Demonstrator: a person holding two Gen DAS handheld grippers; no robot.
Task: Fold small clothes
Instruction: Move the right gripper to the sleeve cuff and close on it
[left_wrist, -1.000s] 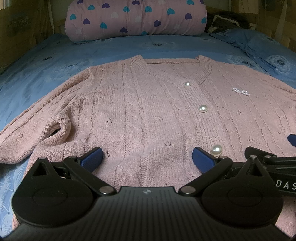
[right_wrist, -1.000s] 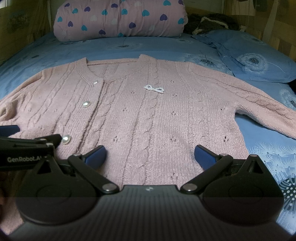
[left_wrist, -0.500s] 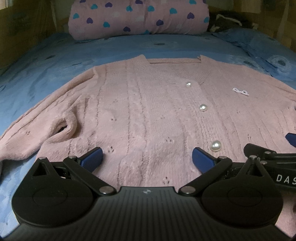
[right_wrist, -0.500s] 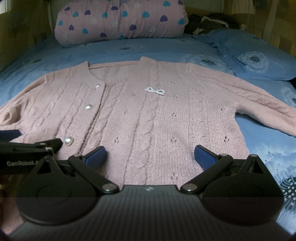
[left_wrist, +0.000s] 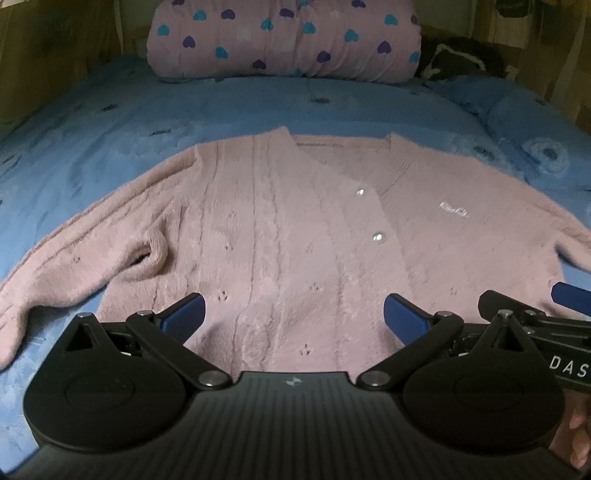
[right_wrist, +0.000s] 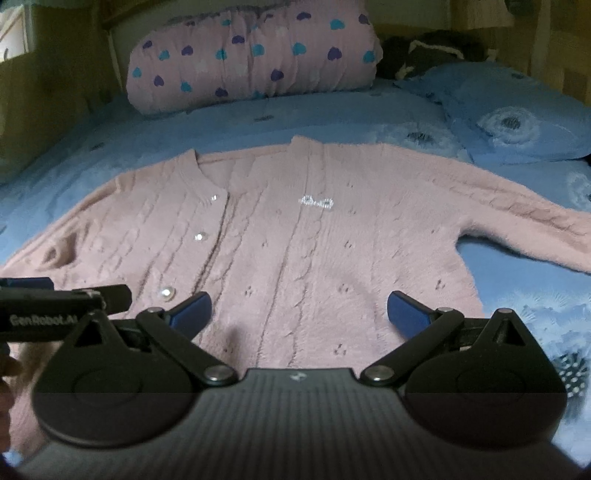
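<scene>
Both grippers sit low over the bottom hem of a pink knit cardigan (left_wrist: 280, 236), side by side, and neither has anything in it. The left gripper (left_wrist: 293, 314) has its blue-tipped fingers (left_wrist: 184, 317) spread wide with just knit showing between them, and same deal for the right gripper (right_wrist: 299, 312), fingers (right_wrist: 406, 312) wide apart over the hem. From the right wrist view you can see the left one's black body poking in at the left edge, just beside a pearl button (right_wrist: 167, 293). The cardigan is spread flat, front up and buttoned, on a blue bedspread (left_wrist: 110, 140) with a dandelion-ish print. Two more buttons run up the placket toward the neckline, and there's a little sparkly bow (right_wrist: 316, 202) on the chest. One sleeve (left_wrist: 74, 258) lies out to the left with a bunched fold near the armpit, the other sleeve (right_wrist: 517, 221) stretches off to the right. Further back there's a blue pillow (right_wrist: 517, 118) on the right, and at the head of the bed a pink rolled blanket (left_wrist: 284, 40) with hearts on it. Both views are kinda blurry.
</scene>
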